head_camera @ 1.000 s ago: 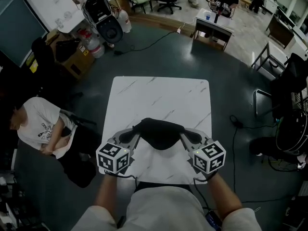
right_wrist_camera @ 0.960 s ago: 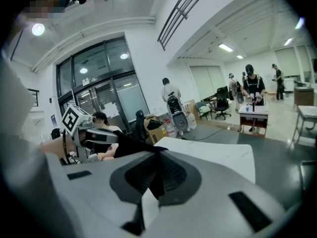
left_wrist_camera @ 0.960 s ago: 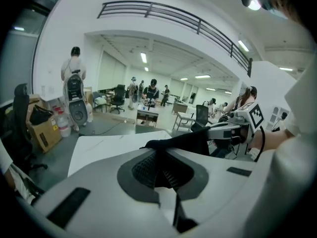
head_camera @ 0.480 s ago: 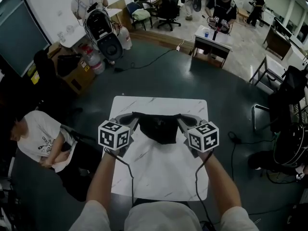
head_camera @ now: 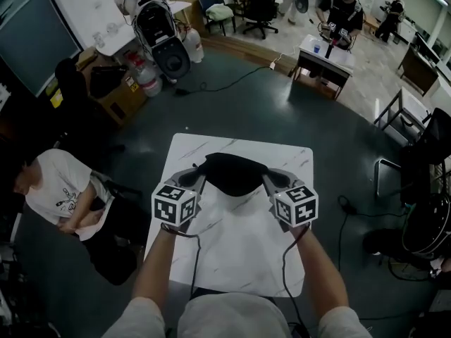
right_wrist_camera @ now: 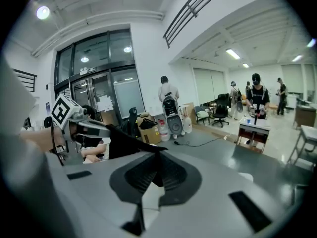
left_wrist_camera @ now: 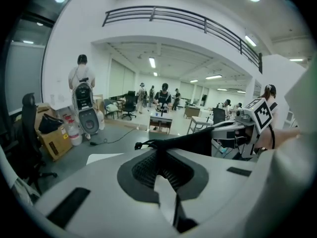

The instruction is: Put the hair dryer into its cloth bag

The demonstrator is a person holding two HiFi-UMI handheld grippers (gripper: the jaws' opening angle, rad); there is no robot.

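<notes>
While outstretched, left gripper and right gripper clamp cloth bag.

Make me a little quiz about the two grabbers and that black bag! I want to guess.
1. True or false: only the right gripper grips the black cloth bag.
2. Pick one: the top of the table is A) white with marble streaks, B) green, C) brown wood.
3. Fill in the gap: the left gripper has its jaws ____ on the bag's edge.

Key: 1. False, both grippers grip it, one at each end. 2. A. 3. shut.
</notes>
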